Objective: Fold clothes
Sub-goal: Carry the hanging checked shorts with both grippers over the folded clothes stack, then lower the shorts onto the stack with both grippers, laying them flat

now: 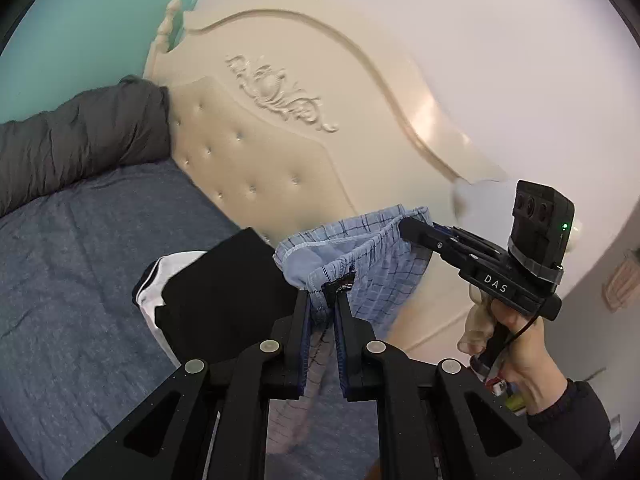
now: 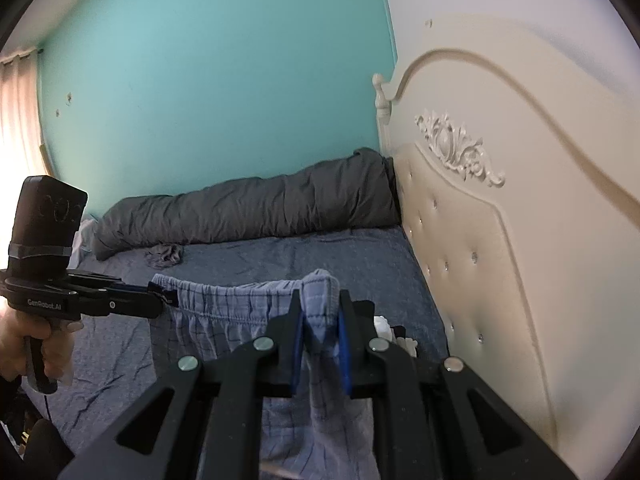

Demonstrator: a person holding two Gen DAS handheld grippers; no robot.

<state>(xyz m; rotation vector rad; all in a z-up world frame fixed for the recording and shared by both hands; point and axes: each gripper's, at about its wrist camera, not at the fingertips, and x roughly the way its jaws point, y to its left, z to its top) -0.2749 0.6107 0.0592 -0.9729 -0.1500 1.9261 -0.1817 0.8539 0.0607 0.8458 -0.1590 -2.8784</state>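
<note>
shorts [image 1: 372, 264] hem: cut off below | label text: partly hidden

White letters reading "DAS" are showing on the black side bar of the right gripper [image 1: 404, 227] in the left wrist view, just below the camera block [image 1: 540, 226] strapped on top of it. In the right wrist view, pale lettering reading "GenRobot.AI" is showing on the black body of the left gripper [image 2: 160, 300], above the handle. A small black tag [image 1: 340, 286] is sitting on the waistband of the blue plaid shorts [image 1: 372, 264]; light letters are showing on it, but they are only partly visible and too blurred to make out. No other writing is showing clearly enough to read.
</note>
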